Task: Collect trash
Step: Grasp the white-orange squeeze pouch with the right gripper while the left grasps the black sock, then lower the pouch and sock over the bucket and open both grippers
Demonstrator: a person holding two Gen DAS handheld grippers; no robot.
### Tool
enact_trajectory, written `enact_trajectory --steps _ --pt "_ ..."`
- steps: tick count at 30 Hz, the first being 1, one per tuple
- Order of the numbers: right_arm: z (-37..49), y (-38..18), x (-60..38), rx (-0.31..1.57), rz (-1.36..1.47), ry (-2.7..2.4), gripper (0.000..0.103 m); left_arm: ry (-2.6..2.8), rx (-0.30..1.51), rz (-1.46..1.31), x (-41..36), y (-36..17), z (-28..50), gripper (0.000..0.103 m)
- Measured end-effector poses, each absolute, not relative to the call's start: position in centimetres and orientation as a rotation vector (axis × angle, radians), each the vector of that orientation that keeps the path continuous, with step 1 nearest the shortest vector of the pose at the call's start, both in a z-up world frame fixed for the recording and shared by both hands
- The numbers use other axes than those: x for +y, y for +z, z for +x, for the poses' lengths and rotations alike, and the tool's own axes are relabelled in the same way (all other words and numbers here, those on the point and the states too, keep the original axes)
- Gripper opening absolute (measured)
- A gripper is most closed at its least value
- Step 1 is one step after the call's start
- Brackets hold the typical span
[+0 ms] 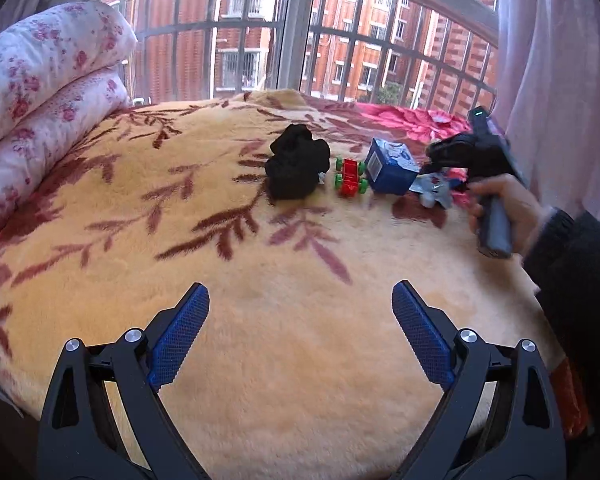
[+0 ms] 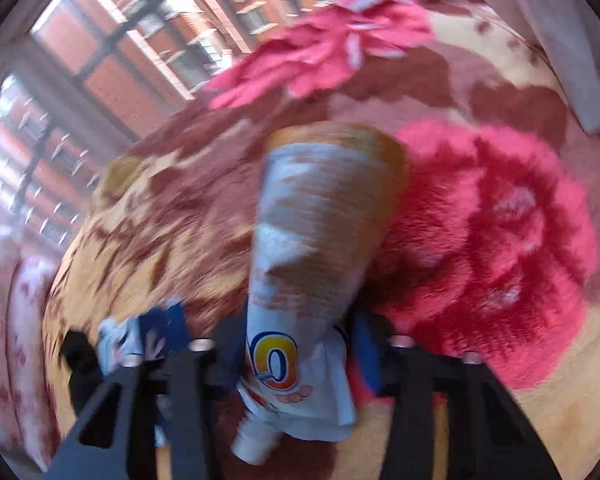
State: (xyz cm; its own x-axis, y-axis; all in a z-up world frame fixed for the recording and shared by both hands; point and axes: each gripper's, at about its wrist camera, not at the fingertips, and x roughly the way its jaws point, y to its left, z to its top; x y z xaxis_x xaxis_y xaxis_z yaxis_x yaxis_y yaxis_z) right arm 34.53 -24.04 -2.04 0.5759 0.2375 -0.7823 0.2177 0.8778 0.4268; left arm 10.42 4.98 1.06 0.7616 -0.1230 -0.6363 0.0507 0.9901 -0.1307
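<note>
**Right hand-held gripper clamps spouted pouch; left one idle and wide over the bed**

Step in hand, as judged: secure the trash pouch and lift it off the bed. The right hand-held gripper (image 2: 296, 344) has its jaws drawn in narrow around a crumpled white-and-orange spouted pouch (image 2: 320, 232). The pouch sits between the pads near its spout end and its body sticks forward past the fingertips. The view is motion-blurred, so the exact pad contact is hard to read.

To do it well: keep the squeeze firm, since the soft pouch may fold and slip. Lift clear of the fleece blanket (image 1: 260, 280) before carrying. Avoid snagging the blue carton (image 1: 390, 166) just beside it.

The toy car (image 1: 350, 178) and black cloth bundle (image 1: 296, 168) lie near the carton, further left in the left wrist view. Whether they count as trash cannot be told.

Pose: the person's right hand (image 1: 508, 216) holds the handle at the right edge of the bed, with the tool angled down at the clutter. The left hand-held gripper (image 1: 300, 304) hangs wide and empty above bare blanket, tilted downward and well apart from the items.
</note>
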Motion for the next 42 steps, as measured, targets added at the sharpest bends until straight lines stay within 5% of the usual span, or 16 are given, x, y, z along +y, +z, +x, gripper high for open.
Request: enact_trajectory --steps 8,17,19,20,21,24,35,42 --pt "19.9 4.1 -27.1 0.701 0.518 0.277 0.028 -0.078 0.795 -0.077 4.4 1.7 20.6 0.092" --pt "8.3 4.0 -26.8 0.629 0.391 0.338 0.029 -0.117 0.934 -0.092 3.0 -1.4 34.1 0.092" --pt "8.1 3.8 -26.8 0.639 0.386 0.336 0.029 -0.064 0.973 -0.073 3.3 -3.3 35.7 0.067" --pt "8.0 3.4 -26.6 0.644 0.386 0.345 0.029 -0.058 0.962 -0.066 3.5 -3.6 36.0 0.066" --pt "7.7 3.2 -26.6 0.645 0.385 0.346 0.029 -0.062 0.938 -0.069 3.6 -3.2 35.9 0.045" --pt "7.1 3.0 -26.1 0.642 0.387 0.360 0.029 -0.051 0.907 -0.083 4.0 -2.0 34.2 0.035" --pt "2.3 5.5 -22.2 0.648 0.298 0.471 0.029 -0.129 0.812 -0.055 3.9 2.2 13.2 0.035" --pt "-5.3 4.4 -19.8 0.663 0.195 0.487 0.029 -0.062 0.779 -0.002 2.4 -0.3 -1.3 0.035"
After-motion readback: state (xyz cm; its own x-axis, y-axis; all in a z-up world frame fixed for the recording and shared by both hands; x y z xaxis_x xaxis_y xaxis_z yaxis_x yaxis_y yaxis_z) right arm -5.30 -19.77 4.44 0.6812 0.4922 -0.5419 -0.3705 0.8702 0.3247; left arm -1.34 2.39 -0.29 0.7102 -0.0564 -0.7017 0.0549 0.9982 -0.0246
